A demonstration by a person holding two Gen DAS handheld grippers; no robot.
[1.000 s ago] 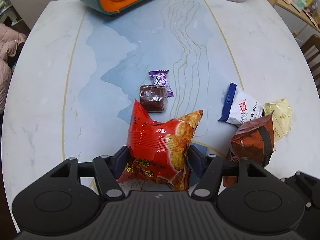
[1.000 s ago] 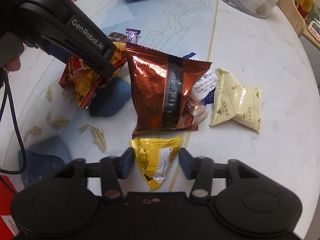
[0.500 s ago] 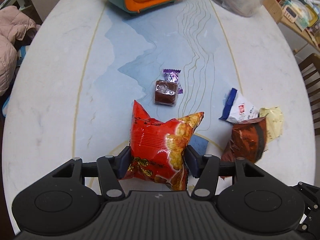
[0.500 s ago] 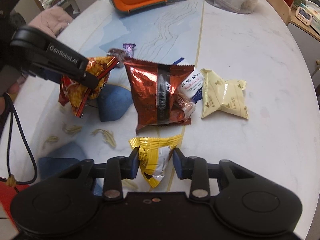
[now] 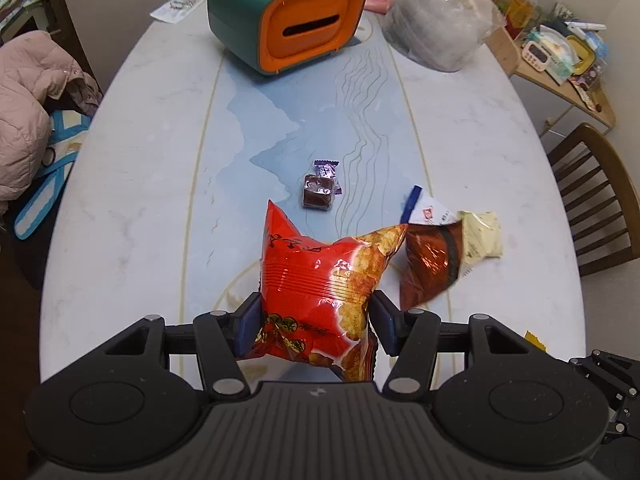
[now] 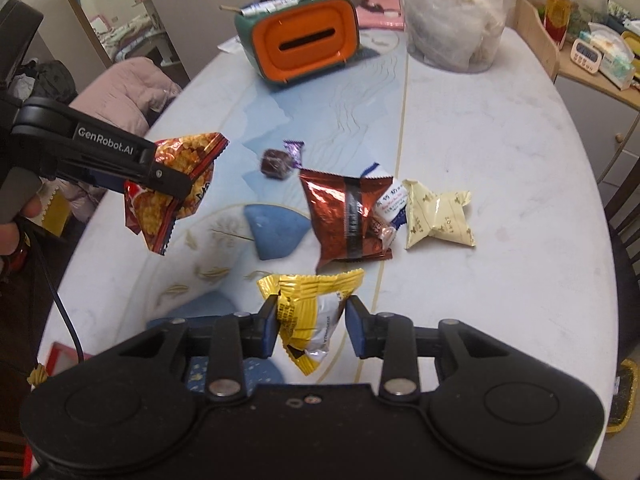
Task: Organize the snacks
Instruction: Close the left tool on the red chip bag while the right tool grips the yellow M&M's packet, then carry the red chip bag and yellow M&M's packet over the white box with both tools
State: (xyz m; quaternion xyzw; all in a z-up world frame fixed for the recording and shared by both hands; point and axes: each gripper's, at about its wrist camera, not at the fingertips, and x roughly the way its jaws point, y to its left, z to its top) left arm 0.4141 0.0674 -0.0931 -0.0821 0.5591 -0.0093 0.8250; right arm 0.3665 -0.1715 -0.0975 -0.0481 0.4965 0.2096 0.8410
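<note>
The left gripper (image 5: pixel 314 320) has its jaws closed on the lower part of a puffy red and orange foil snack bag (image 5: pixel 320 280), which hangs clear above the white and blue marble-patterned oval worktop (image 5: pixel 132 184); the right wrist view shows the same bag (image 6: pixel 172 188) pinched in mid-air to the left of a shiny brown foil packet (image 6: pixel 344 216). The right gripper (image 6: pixel 311 328) has its jaws closed on a small yellow and silver foil sachet (image 6: pixel 310 312), just in front of the brown foil packet; whether the sachet touches the worktop cannot be told. The brown foil packet lies flat on the worktop and overlaps a white packet with a blue edge (image 6: pixel 390 200) on its right, and a pale cream folded packet (image 6: pixel 436 216) lies just beyond that. Behind the brown foil packet, toward the far end, sit a dark brown wrapped sweet (image 6: pixel 274 164) and a small purple wrapped candy (image 6: pixel 294 150), touching each other. Well beyond them stands a green box with an orange slotted front (image 6: pixel 300 44), and to its right a crumpled clear plastic bag (image 6: pixel 452 20).
</note>
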